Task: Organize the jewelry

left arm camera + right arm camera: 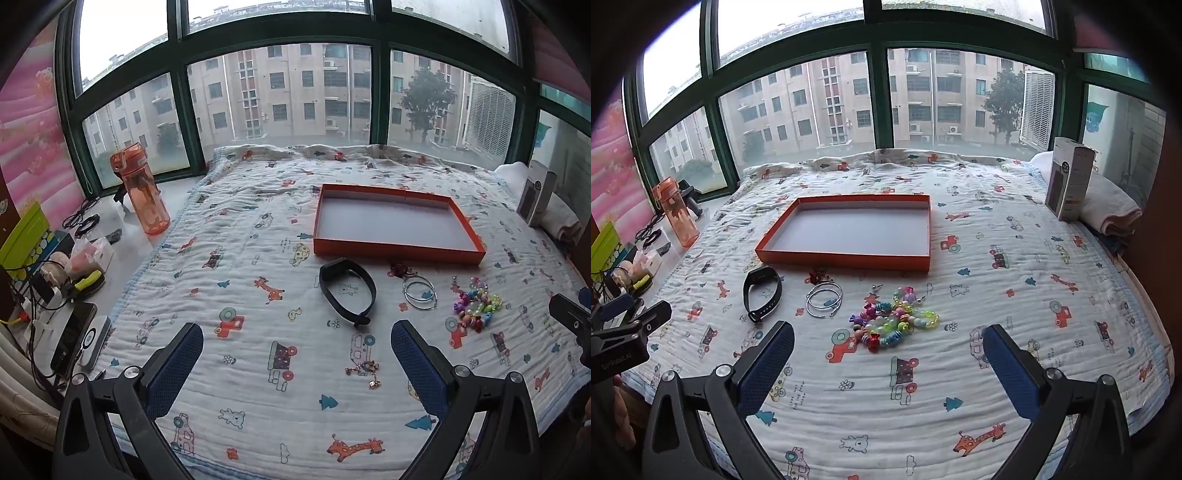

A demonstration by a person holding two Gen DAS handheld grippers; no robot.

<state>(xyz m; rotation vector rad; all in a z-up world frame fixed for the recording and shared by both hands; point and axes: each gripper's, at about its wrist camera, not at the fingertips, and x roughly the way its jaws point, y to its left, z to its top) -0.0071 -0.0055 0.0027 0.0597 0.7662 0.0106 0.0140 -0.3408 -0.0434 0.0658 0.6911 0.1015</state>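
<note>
An empty orange tray [399, 253] [846, 260] lies on the patterned quilt. In front of it lie a black wristband [347, 293] [762, 293], two silver hoops [420, 290] [824, 303] with a small dark red piece [398, 268] [815, 276] behind them, and a heap of coloured beads [476, 306] [894, 323]. A thin gold chain [364, 371] lies close to me in the left wrist view. My left gripper [297, 350] hangs open over the quilt just before the chain. My right gripper [888, 350] is open too, a little short of the beads, nothing between its fingers.
An orange water bottle [142, 192] [677, 214] stands on the sill at the left, with cables, a phone [72, 341] and small clutter [55, 258] beside it. A white carton [1069, 177] and folded towels [1108, 206] sit at the bed's right edge. Windows close off the far side.
</note>
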